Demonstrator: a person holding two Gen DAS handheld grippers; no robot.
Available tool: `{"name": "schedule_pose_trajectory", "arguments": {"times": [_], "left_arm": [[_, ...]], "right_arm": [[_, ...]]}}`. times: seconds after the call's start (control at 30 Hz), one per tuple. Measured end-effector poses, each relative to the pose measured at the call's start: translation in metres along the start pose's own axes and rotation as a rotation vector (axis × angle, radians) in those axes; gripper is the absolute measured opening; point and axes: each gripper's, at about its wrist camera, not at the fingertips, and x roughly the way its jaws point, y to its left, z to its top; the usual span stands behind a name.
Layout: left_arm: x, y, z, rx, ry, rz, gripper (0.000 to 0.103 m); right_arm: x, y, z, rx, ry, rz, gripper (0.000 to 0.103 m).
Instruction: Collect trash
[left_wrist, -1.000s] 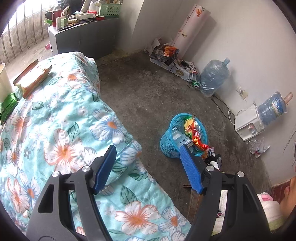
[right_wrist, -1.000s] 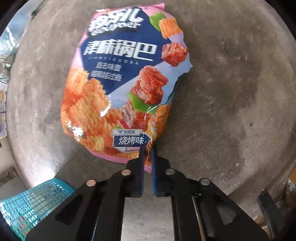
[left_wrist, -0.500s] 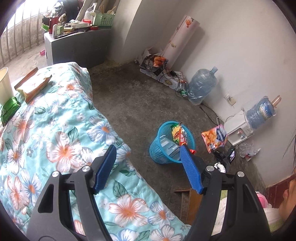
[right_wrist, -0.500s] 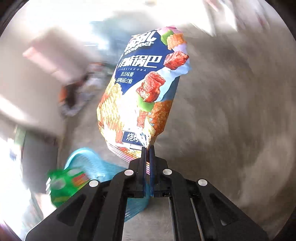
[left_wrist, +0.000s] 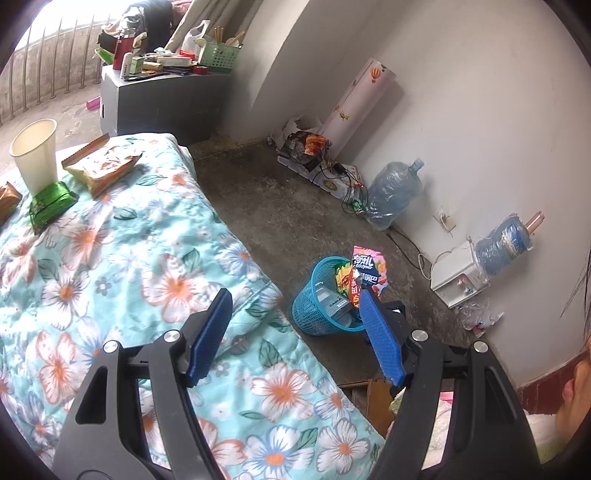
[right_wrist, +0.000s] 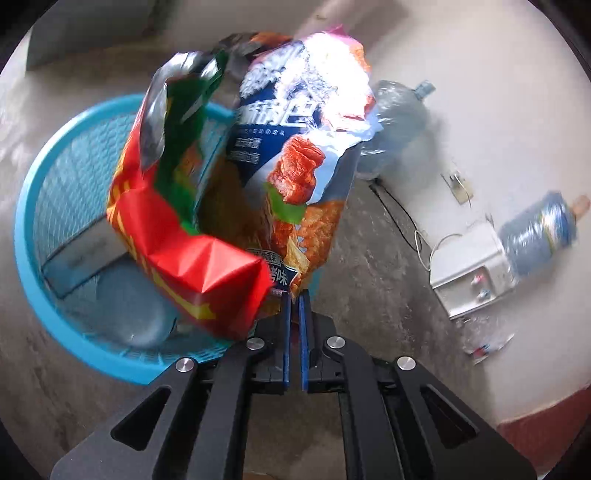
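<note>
Covering the 9 o'clock side of the left view, the floral bed (left_wrist: 110, 258) carries more wrappers and a paper cup (left_wrist: 35, 155) yet to collect. Blue mesh basket (right_wrist: 74, 184) sits on the floor holding a red-green wrapper (right_wrist: 177, 236). Right tongs (right_wrist: 294, 306) pinch the snack bag (right_wrist: 295, 158) by its bottom edge right over it, probably for dropping. Left tongs (left_wrist: 295, 332) are spread, empty.

Left gripper (left_wrist: 295, 332) angled downward, blue fingers (left_wrist: 210, 334) spread wide, nothing between them; right gripper (right_wrist: 294, 295) angled downward, jaws nearly closed.
</note>
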Motion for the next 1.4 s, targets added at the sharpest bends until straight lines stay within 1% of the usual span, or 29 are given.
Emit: {"name": "schedule_pose_trajectory", "arguments": {"times": [0.07,0.13,0.17,0.2,0.23,0.3,0.37,0.4,0.5,0.6,0.67,0.73,0.77,0.8,0.83,0.87,0.9,0.93,0.97,1.0,1.03,1.13,1.2,1.27,1.33,1.4], "left_arm": [[-0.006,0.004,-0.001,-0.007,-0.007,-0.022,0.067],[-0.011,0.003,-0.002,-0.008,-0.014,-0.045,0.067],[-0.014,0.004,-0.003,-0.007,-0.018,-0.056,0.067],[-0.015,0.004,-0.004,-0.006,-0.023,-0.063,0.067],[-0.019,0.006,-0.005,-0.005,-0.029,-0.068,0.067],[-0.025,0.010,-0.007,-0.006,-0.039,-0.080,0.067],[-0.034,0.013,-0.011,-0.013,-0.049,-0.087,0.067],[-0.038,0.013,-0.013,-0.014,-0.053,-0.085,0.067],[-0.055,0.014,-0.021,0.002,-0.079,-0.066,0.067],[-0.078,0.010,-0.033,0.037,-0.121,-0.029,0.068],[-0.093,0.007,-0.043,0.057,-0.154,-0.008,0.072],[-0.106,0.002,-0.054,0.069,-0.190,0.009,0.077],[-0.113,-0.002,-0.061,0.074,-0.206,0.018,0.078],[-0.118,-0.003,-0.067,0.079,-0.219,0.025,0.083],[-0.123,-0.006,-0.074,0.081,-0.227,0.039,0.084],[-0.128,-0.008,-0.082,0.078,-0.238,0.060,0.084],[-0.131,-0.010,-0.087,0.073,-0.248,0.079,0.087],[-0.135,-0.012,-0.094,0.068,-0.253,0.104,0.090],[-0.137,-0.013,-0.102,0.054,-0.252,0.133,0.091],[-0.137,-0.013,-0.108,0.036,-0.248,0.157,0.093],[-0.138,-0.013,-0.115,0.009,-0.240,0.182,0.094],[-0.136,-0.011,-0.138,-0.083,-0.199,0.280,0.094],[-0.132,-0.012,-0.154,-0.109,-0.160,0.329,0.094],[-0.130,-0.013,-0.169,-0.115,-0.135,0.375,0.094],[-0.131,-0.016,-0.182,-0.112,-0.138,0.432,0.094],[-0.135,-0.021,-0.193,-0.095,-0.150,0.484,0.094]], "right_arm": [[-0.007,-0.002,0.001,-0.001,0.020,0.018,0.013],[-0.029,-0.006,-0.005,0.014,0.027,0.044,0.020],[-0.029,-0.009,-0.005,0.021,0.028,0.057,0.024],[-0.035,-0.017,-0.008,0.034,0.030,0.081,0.032],[-0.039,-0.022,-0.011,0.048,0.031,0.107,0.033],[-0.049,-0.028,-0.016,0.057,0.025,0.127,0.033],[-0.061,-0.040,-0.020,0.095,0.027,0.153,0.033],[-0.065,-0.046,-0.021,0.129,0.031,0.170,0.033],[-0.101,-0.075,-0.023,0.273,0.008,0.225,0.033],[-0.161,-0.104,-0.026,0.391,-0.088,0.278,0.033],[-0.215,-0.120,-0.031,0.458,-0.179,0.318,0.034],[-0.273,-0.129,-0.040,0.530,-0.272,0.376,0.050],[-0.303,-0.133,-0.047,0.556,-0.324,0.403,0.053],[-0.332,-0.134,-0.054,0.571,-0.370,0.430,0.057],[-0.356,-0.134,-0.061,0.583,-0.409,0.453,0.066],[-0.378,-0.133,-0.069,0.589,-0.442,0.475,0.070],[-0.400,-0.131,-0.078,0.593,-0.478,0.504,0.077],[-0.419,-0.126,-0.085,0.597,-0.504,0.536,0.080],[-0.436,-0.121,-0.092,0.591,-0.523,0.571,0.087],[-0.450,-0.117,-0.098,0.580,-0.534,0.593,0.089],[-0.466,-0.109,-0.104,0.556,-0.547,0.614,0.090],[-0.502,-0.087,-0.115,0.465,-0.583,0.623,0.096],[-0.523,-0.070,-0.120,0.390,-0.602,0.601,0.096],[-0.541,-0.054,-0.126,0.292,-0.605,0.588,0.096],[-0.553,-0.046,-0.131,0.218,-0.591,0.604,0.096],[-0.553,-0.043,-0.138,0.163,-0.565,0.589,0.096]]}}
